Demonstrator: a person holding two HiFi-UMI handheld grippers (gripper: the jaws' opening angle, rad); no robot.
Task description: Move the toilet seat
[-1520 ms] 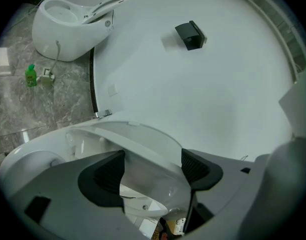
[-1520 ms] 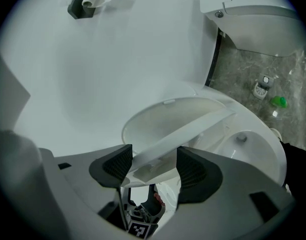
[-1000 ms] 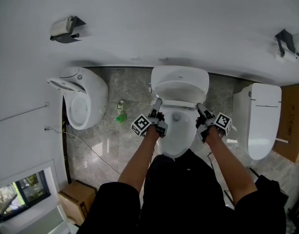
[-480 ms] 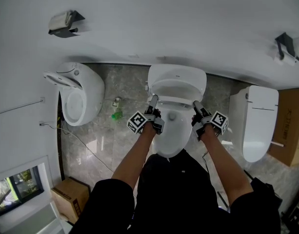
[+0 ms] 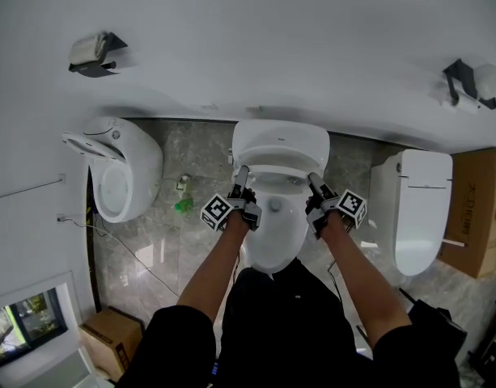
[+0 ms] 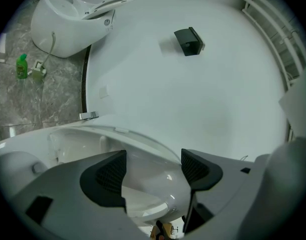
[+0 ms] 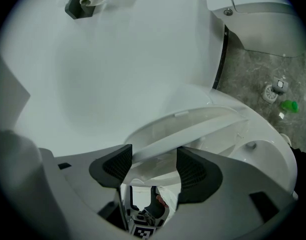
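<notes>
My left gripper [image 5: 243, 170] and right gripper [image 5: 311, 178] have crept toward the wall [image 5: 248, 55] since a second ago. Jaws are part-closed, pinching the toilet seat [image 5: 276, 174] by its sides, tilted up over the bowl [image 5: 273, 233]. Mid-lift, I reckon. Next up is swinging it evenly.

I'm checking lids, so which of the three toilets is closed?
The toilet on the right, beside the cardboard box. Its lid lies flat over the bowl, while the other two show open bowls.
</notes>
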